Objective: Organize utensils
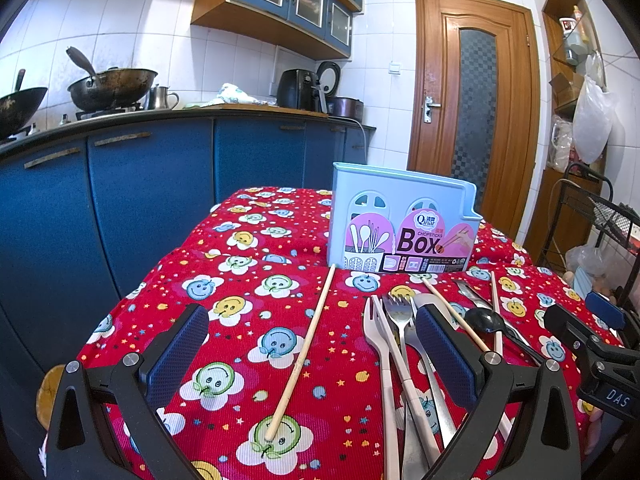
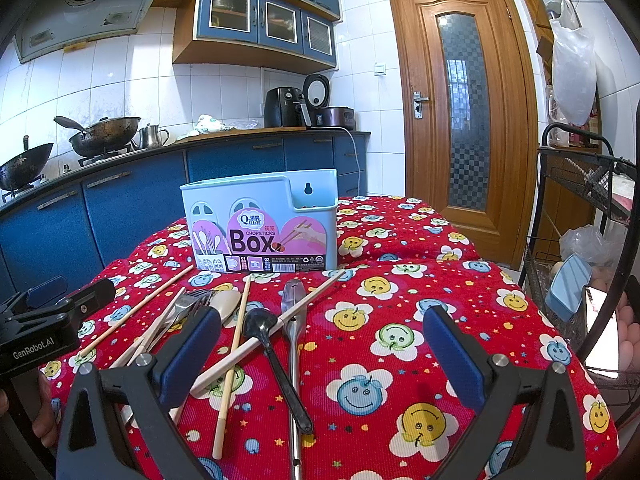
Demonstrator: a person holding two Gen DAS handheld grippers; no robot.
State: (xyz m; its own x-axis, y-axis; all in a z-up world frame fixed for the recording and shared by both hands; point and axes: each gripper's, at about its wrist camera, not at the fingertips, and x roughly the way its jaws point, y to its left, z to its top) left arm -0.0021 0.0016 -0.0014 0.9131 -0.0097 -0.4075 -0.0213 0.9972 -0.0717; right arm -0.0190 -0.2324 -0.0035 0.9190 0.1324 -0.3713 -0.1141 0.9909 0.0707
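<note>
A red tablecloth (image 2: 420, 280) printed with smiley-face flowers covers the table. At its far side stands a pale blue chopsticks box (image 2: 260, 220), upright and with nothing in it that shows (its label reads "Box"). The left gripper (image 1: 316, 344) hovers low over the cloth with its jaws spread wide and holding nothing; a single bamboo chopstick (image 1: 304, 352) lies on the cloth between its fingers, untouched. The right gripper (image 2: 320, 344) hangs likewise wide open and empty, with bare cloth under its right half. The utensils lie loose in a heap near the box, on the near side: a long steel utensil (image 2: 294, 320), a black spoon (image 2: 276, 352) crossing it, a white-handled fork (image 1: 378, 344), a steel fork (image 1: 400, 312) and a beige spoon (image 2: 230, 304).
</note>
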